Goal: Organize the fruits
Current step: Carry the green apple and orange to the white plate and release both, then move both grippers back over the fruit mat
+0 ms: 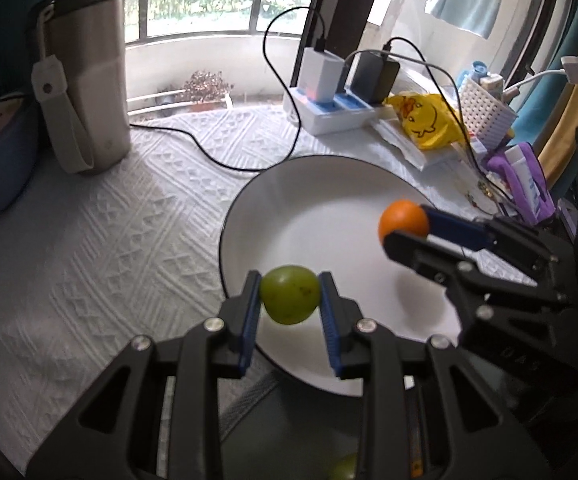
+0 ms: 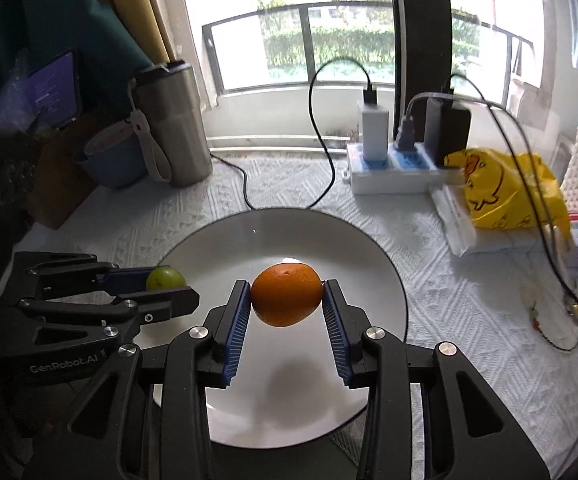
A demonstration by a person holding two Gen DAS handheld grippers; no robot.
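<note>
We see a table (image 2: 449,300) under white cloth, carrying a plate (image 2: 385,264), tumbler (image 2: 177,128), power strip (image 2: 389,178) and yellow bag (image 2: 505,188).

The left gripper (image 1: 290,294) pinches a green fruit (image 1: 289,294) over the white plate's (image 1: 317,216) near rim; right of it, the right gripper (image 1: 407,227) clamps an orange (image 1: 403,222).

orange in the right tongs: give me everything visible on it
The orange is small, roundish and slightly egg-shaped, with smooth, evenly bright orange skin and a small dimple on top. It is whole and unpeeled. The right tongs clamp it by its sides between the blue ribbed pads; nothing else touches it. It hangs above the white plate, casting a soft shadow on the plate below. From the left wrist view it sits at the tong tips over the plate's right part.
</note>
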